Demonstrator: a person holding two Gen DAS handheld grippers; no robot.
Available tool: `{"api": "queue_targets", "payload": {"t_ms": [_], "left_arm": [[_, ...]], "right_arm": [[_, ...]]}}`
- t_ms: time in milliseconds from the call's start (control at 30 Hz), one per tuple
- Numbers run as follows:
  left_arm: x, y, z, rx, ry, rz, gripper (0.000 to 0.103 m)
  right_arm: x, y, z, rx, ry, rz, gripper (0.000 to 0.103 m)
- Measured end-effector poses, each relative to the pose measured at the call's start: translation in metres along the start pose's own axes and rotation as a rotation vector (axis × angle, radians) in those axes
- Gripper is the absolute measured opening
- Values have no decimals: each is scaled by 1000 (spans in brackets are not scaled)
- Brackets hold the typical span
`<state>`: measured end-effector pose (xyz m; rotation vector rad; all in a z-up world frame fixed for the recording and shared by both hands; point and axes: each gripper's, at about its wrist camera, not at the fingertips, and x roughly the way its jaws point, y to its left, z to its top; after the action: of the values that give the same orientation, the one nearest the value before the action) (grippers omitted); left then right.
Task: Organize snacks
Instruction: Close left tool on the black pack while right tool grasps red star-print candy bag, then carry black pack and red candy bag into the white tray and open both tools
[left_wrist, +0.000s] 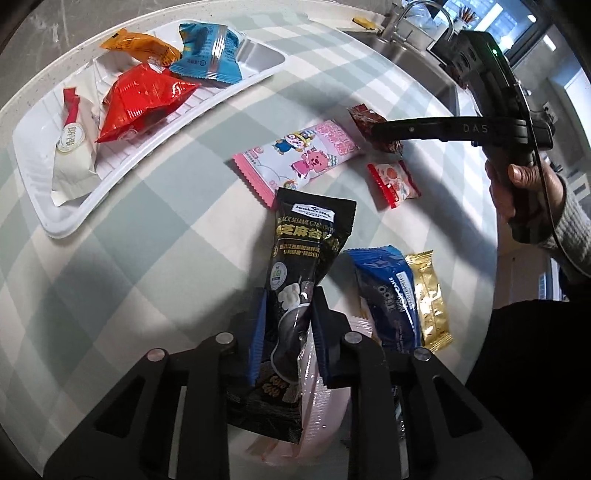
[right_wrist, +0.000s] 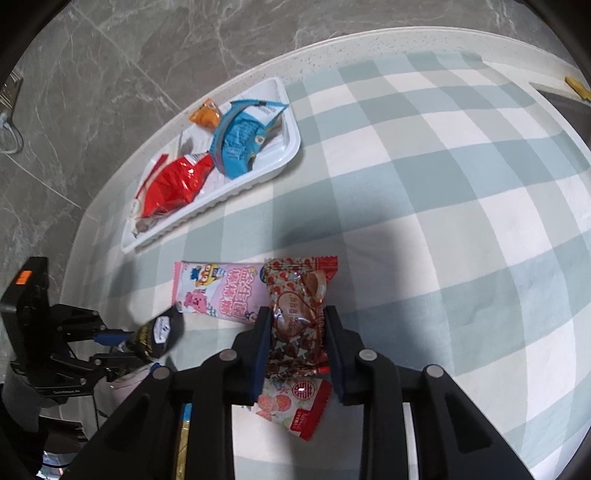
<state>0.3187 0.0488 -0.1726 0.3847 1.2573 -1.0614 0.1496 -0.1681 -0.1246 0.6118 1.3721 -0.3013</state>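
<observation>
- On the round table with the pale green-and-white checked cloth (right_wrist: 424, 177), left gripper (left_wrist: 288, 332) points steeply down, blue-padded jaws clamped on the lower half of a long black foil sesame snack pouch (left_wrist: 303, 266); pouch top sticks forward past the fingertips
- From the right wrist view the same pouch shows tilted, its top end off the cloth, held at the left gripper's tips
- Right gripper (right_wrist: 297, 332) also points steeply down, jaws pinched on both sides of a clear red-and-brown heart-print candy wrapper (right_wrist: 295, 314), wrapper upright between the pads
- Left wrist view: a person's hand (left_wrist: 517, 192) wraps the right gripper's black handle, grey knit sleeve behind it, fingers of the tool reaching in from the right to the dark red wrapper
- White rectangular plastic tray (left_wrist: 229, 92) sits near the table's far-left edge, holding a shiny red foil packet (left_wrist: 144, 99), a light blue packet (left_wrist: 210, 51), an orange packet (left_wrist: 140, 46) and a white packet with red twist end (left_wrist: 74, 147)
- Loose on the cloth: a pink cartoon-print flat packet (left_wrist: 299, 155) between tray and grippers, a small white-and-red candy packet (left_wrist: 393, 181) just under the right gripper
- Dark blue biscuit packet (left_wrist: 388, 295) and gold foil packet (left_wrist: 430, 299) lie side by side, touching, just right of the left gripper
- Pale pink packet (left_wrist: 325, 398) lies under the left jaws, mostly hidden
</observation>
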Motion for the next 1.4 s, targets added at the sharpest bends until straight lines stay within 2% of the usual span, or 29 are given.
{"api": "queue_targets", "payload": {"t_ms": [533,1400], "left_arm": [[-12,3,0,-94,-55,-105,18],[-49,37,-1,-232,-202,-190,18]], "right_arm": [[-15,6,-1,70,-37,165,29],[-10,30,17,69,-31,285,29]]}}
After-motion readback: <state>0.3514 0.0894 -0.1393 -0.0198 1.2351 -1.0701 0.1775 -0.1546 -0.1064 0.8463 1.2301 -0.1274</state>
